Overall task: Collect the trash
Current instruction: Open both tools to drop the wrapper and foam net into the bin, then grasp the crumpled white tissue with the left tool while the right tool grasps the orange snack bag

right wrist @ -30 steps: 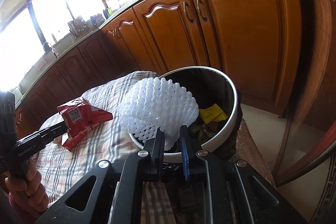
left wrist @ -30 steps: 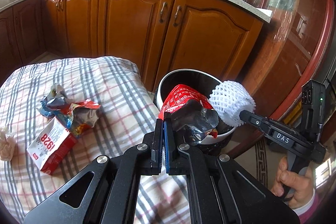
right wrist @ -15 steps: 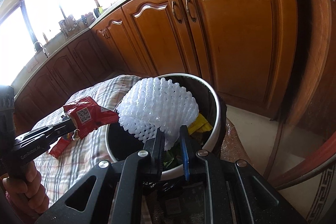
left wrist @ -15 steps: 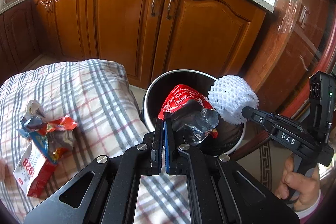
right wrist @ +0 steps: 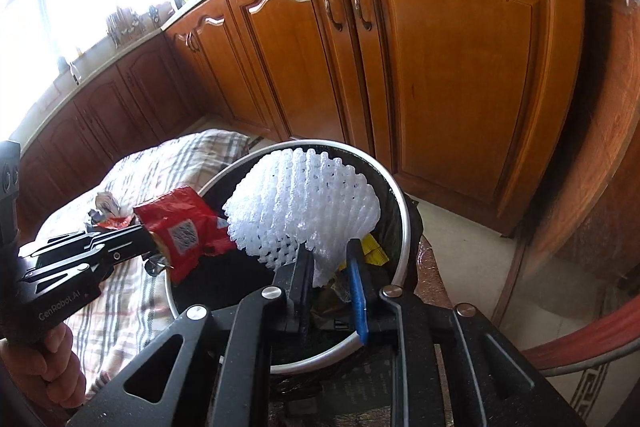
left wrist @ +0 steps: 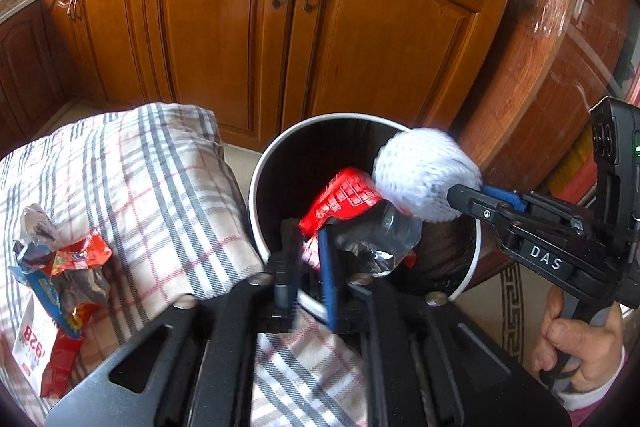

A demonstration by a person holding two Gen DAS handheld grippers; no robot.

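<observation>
Both grippers sit over the trash bin [left wrist: 256, 195]. Left gripper [left wrist: 308, 267] fingers are spreading around the red wrapper [left wrist: 340, 199]; right gripper [right wrist: 332, 267] fingers are spreading around the white foam net [right wrist: 304, 203].

"DAS" stands in white on the right gripper [left wrist: 466, 197] beside the bin [left wrist: 256, 211]. "GenRobot.AI" runs along the left gripper [right wrist: 154, 253]. A white-and-red packet [left wrist: 30, 337] left of the bin reads "1928", upside down.

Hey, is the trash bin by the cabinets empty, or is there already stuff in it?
Not empty. Inside the trash bin, a yellow wrapper and other scraps lie below the white foam net. How full it is cannot be told.
</observation>
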